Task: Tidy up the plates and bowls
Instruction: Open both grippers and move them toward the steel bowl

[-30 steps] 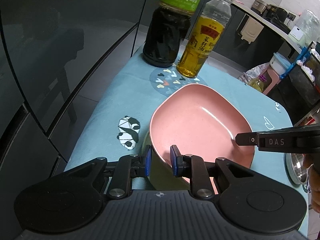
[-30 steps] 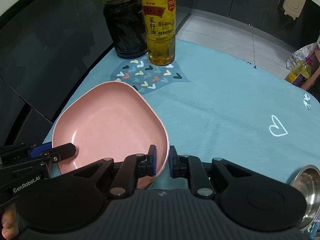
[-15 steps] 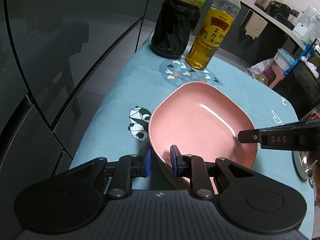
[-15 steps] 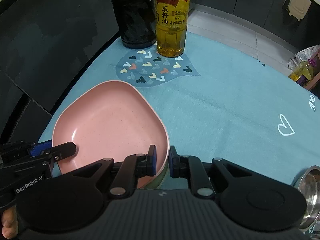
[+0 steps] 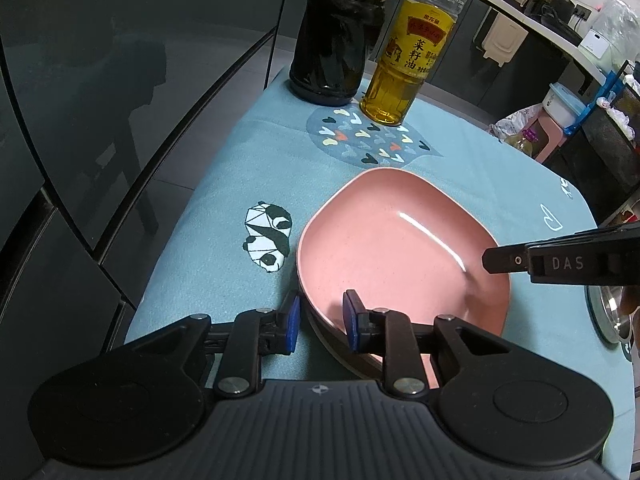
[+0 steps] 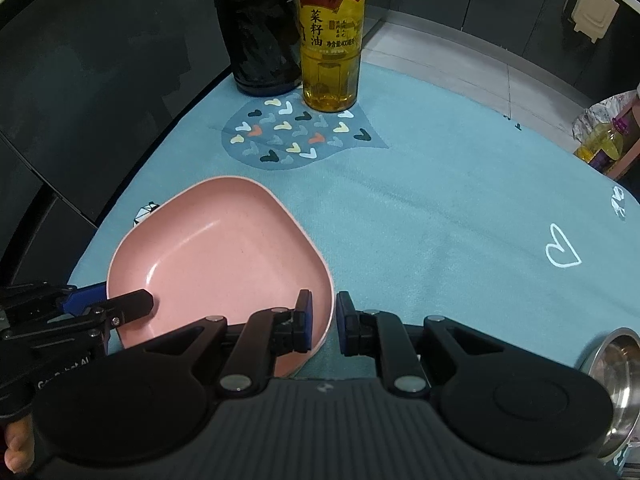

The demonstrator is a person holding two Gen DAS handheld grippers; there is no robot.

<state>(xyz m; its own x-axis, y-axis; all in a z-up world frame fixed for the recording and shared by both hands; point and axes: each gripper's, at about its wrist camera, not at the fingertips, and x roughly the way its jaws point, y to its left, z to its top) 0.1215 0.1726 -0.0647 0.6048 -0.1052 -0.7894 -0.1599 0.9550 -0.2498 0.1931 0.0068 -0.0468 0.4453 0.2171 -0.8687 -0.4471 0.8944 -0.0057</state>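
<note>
A pink square plate [image 5: 392, 248] [image 6: 224, 256] lies on the light blue cloth, on top of another dish of which only a dark edge [image 5: 336, 350] shows. My left gripper [image 5: 322, 324] [image 6: 116, 300] straddles the plate's near-left rim. Its jaws are opening, with one finger inside the plate, the other outside, and the pads just off the rim. My right gripper [image 6: 322, 312] [image 5: 490, 258] is shut on the plate's opposite rim. A steel bowl [image 5: 612, 316] [image 6: 616, 380] sits at the right, apart from both grippers.
A dark sauce bottle [image 5: 332, 48] [image 6: 260, 40] and a yellow oil bottle [image 5: 404, 64] [image 6: 332, 48] stand together at the cloth's far end. Dark glossy cabinet doors [image 5: 120, 100] run close along the table's left side. The blue cloth [image 6: 440, 208] stretches right of the plate.
The pink plate and both grippers have come a little towards me, away from the heart patch. The left jaws stand slightly wider apart. The right gripper's hold looks the same.
</note>
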